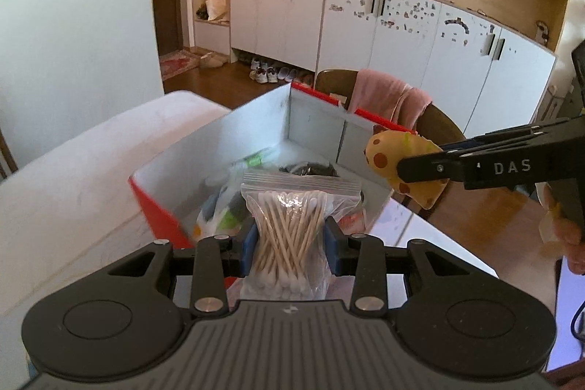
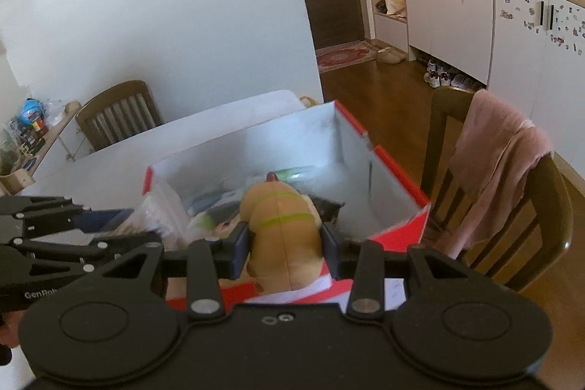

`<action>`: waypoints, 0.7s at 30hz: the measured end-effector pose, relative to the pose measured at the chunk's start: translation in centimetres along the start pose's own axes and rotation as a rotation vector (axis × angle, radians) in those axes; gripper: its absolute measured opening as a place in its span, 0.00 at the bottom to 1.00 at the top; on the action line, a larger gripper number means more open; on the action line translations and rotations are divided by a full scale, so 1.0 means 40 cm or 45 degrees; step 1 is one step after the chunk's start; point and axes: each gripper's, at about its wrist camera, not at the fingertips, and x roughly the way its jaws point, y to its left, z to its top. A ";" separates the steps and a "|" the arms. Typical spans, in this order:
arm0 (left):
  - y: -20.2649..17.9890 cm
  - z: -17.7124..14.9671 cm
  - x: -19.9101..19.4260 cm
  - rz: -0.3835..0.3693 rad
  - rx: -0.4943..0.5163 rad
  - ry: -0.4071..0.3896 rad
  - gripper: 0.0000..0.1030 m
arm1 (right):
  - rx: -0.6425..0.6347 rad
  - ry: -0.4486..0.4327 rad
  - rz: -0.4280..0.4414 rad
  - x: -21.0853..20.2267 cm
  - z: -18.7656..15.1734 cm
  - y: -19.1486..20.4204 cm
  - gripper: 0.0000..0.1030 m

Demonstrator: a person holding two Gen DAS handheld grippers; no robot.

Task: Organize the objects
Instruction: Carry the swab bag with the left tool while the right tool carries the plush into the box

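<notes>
Left gripper (image 1: 289,243) clamped on swab bag (image 1: 290,229), held above near edge of red box (image 1: 157,211). Right gripper (image 2: 285,243) clamped on yellow plush (image 2: 283,229), over the box's right side; table (image 1: 84,170) under the box.
</notes>
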 end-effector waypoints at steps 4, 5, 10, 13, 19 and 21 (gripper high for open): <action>-0.008 0.060 0.045 0.021 0.046 -0.015 0.35 | 0.008 0.001 0.013 0.027 0.037 -0.028 0.40; -0.007 0.073 0.059 0.025 0.053 -0.013 0.35 | 0.011 -0.004 0.018 0.034 0.045 -0.034 0.40; 0.010 0.124 0.135 0.036 0.054 0.016 0.35 | -0.027 0.011 -0.011 0.084 0.068 -0.046 0.40; 0.018 0.148 0.193 0.066 0.069 0.049 0.35 | -0.058 0.042 -0.014 0.120 0.070 -0.050 0.40; 0.027 0.169 0.294 0.070 0.075 0.121 0.35 | -0.115 0.115 -0.021 0.183 0.063 -0.055 0.40; 0.029 0.173 0.320 0.090 0.081 0.144 0.35 | -0.139 0.136 -0.022 0.200 0.060 -0.050 0.40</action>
